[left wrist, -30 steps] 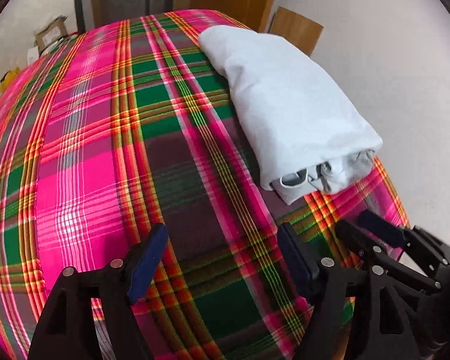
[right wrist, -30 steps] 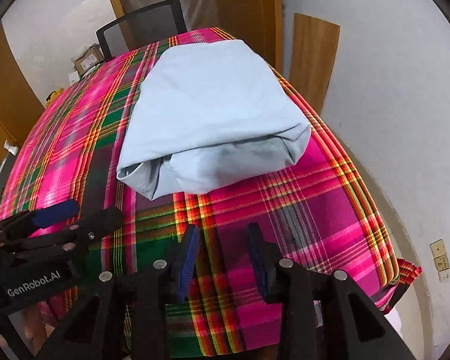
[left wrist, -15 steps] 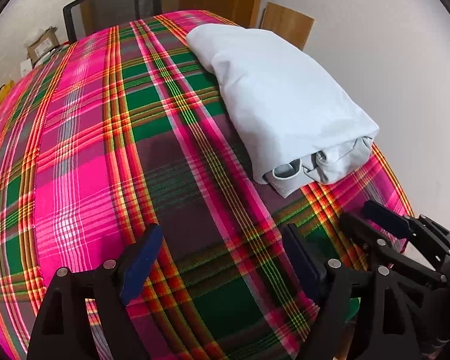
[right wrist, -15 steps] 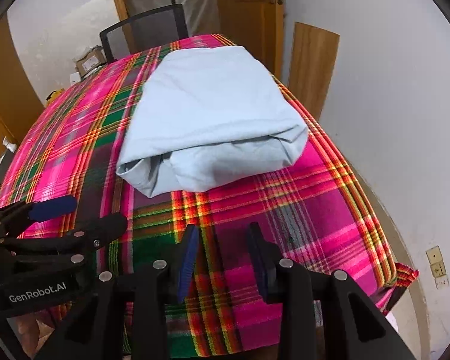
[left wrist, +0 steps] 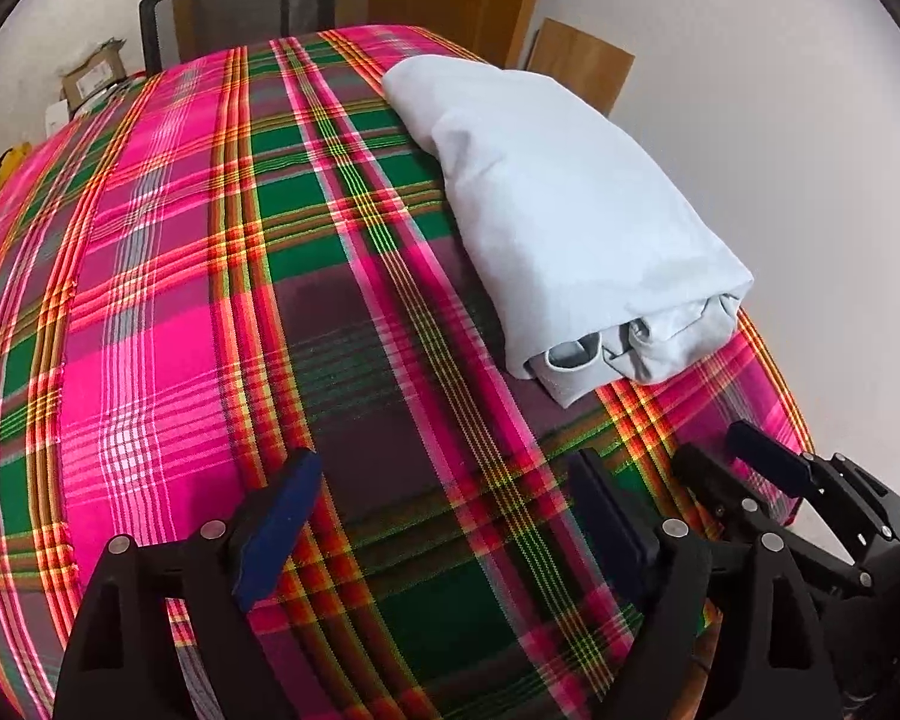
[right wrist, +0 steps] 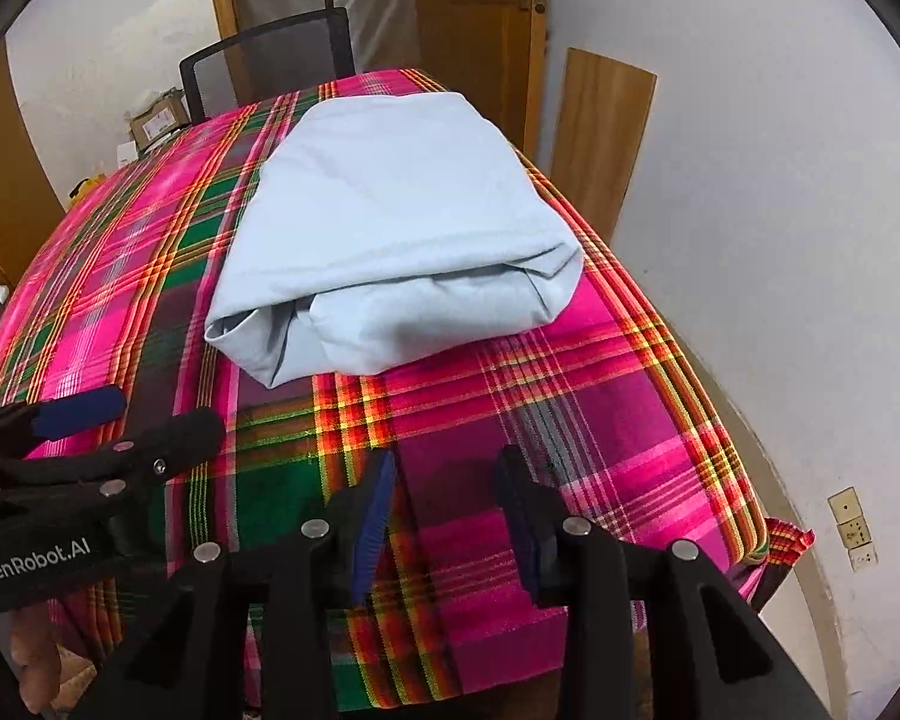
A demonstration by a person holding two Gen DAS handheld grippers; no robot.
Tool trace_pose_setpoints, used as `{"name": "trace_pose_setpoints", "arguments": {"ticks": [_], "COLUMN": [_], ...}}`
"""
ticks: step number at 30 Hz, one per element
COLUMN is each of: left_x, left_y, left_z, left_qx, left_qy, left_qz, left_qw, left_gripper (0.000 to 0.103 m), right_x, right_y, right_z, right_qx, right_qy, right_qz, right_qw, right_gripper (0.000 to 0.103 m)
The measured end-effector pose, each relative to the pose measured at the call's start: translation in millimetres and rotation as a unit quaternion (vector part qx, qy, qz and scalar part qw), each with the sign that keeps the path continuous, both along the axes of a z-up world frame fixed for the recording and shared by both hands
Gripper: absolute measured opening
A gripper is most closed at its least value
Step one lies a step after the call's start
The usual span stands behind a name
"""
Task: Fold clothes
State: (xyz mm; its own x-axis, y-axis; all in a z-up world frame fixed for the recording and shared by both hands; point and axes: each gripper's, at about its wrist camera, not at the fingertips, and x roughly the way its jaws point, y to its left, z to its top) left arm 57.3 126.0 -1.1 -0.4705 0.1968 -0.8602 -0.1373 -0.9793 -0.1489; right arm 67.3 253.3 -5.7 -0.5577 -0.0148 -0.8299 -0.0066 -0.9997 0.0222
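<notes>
Since a second ago both our views have drifted slightly; the pale blue garment (right wrist: 390, 228) lies folded as before on the plaid tablecloth (left wrist: 222, 300). It runs lengthwise ahead, nearest our right gripper (right wrist: 447, 516), right of our left gripper (left wrist: 444, 522). Both stand spread and empty. No containers show.

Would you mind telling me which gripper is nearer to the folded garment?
Right, by a little. The right gripper hovers open directly before the garment; the left gripper, also open, sits off to its left.
</notes>
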Motion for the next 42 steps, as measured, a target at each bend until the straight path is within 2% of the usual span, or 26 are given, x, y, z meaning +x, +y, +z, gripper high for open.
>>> {"name": "trace_pose_setpoints", "arguments": {"ticks": [5,17,19,22,42], "left_x": [1.3,3.5,3.2,3.0,2.9], "left_y": [4.4,5.0,4.6,4.3,5.2], "left_z": [-0.8,0.4,-0.1,-0.6,-2.6], "left_qx": [-0.015,-0.018,-0.02,-0.022,-0.036], "left_qy": [0.003,0.004,0.004,0.004,0.001], "left_qz": [-0.002,-0.002,-0.002,-0.002,-0.005], "left_qw": [0.9999,0.9998,0.9998,0.9997,0.9993], "left_gripper": [0.086,0.087,0.087,0.087,0.092], "right_x": [2.1,-1.3,-0.4,1.9,0.3], "right_y": [-0.3,2.8,3.7,5.7,7.0], "right_z": [-0.1,0.7,0.4,0.1,-0.9], "right_qx": [0.001,-0.016,-0.009,0.004,0.006], "right_qy": [0.005,0.009,0.008,0.008,0.014], "right_qz": [0.003,0.009,0.002,-0.014,-0.017], "right_qw": [1.0,1.0,1.0,1.0,1.0], "right_gripper": [0.04,0.04,0.04,0.046,0.047]}}
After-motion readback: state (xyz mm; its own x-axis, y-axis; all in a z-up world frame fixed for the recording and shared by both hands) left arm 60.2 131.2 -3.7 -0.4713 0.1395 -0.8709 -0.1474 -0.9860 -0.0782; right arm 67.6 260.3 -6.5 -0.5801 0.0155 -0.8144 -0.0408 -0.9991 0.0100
